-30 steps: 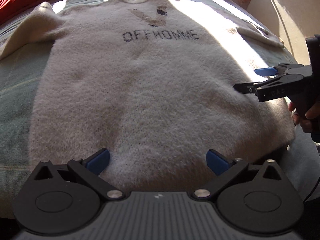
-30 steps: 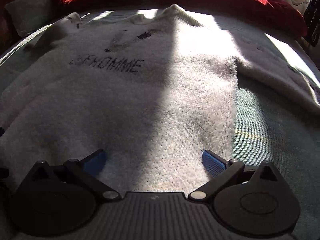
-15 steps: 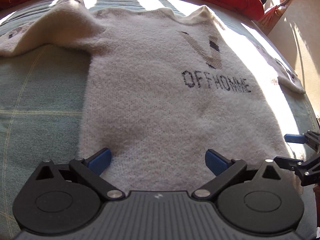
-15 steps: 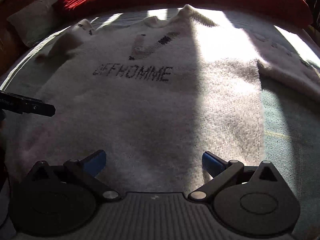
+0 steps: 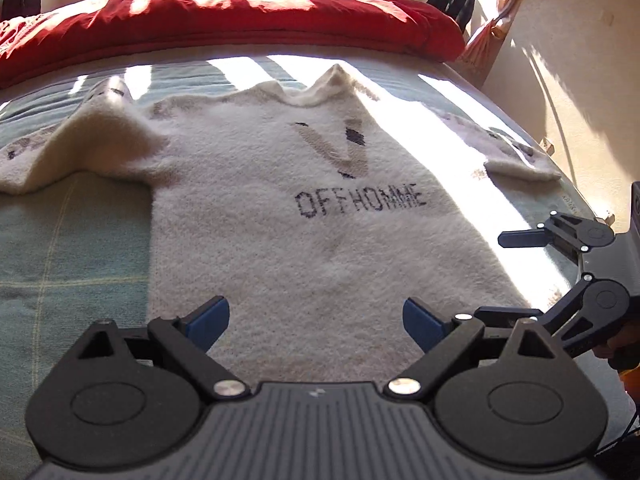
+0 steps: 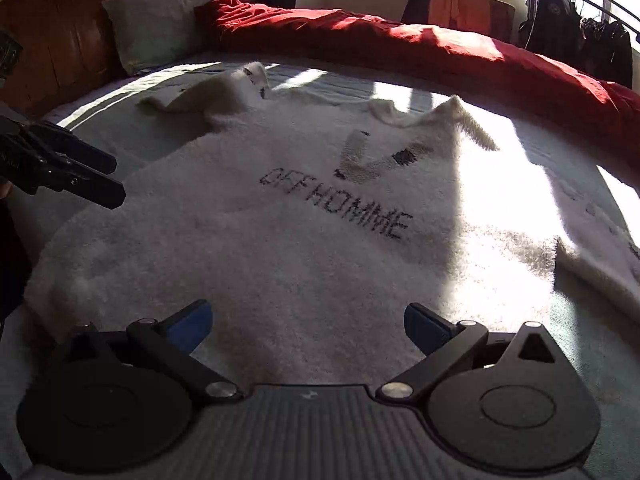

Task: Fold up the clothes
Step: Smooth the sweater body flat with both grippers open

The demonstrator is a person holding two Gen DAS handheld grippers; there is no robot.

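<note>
A cream fuzzy sweater with "OFFHOMME" knitted on the chest lies flat, front up, on a pale green bedspread; it also shows in the right wrist view. Its left sleeve is bunched up and its right sleeve lies toward the bed's edge. My left gripper is open and empty over the hem. My right gripper is open and empty over the hem too. Each gripper shows in the other's view, the right one at the sweater's right side, the left one at its left.
A red duvet is heaped along the far side of the bed. A grey pillow leans on the wooden headboard. A cream wall runs close along the bed's right edge. Clothes hang by the window.
Both grippers have drawn back and risen from the sweater, so more of the bed and room shows. Both stay open and empty. The sweater has not moved.
</note>
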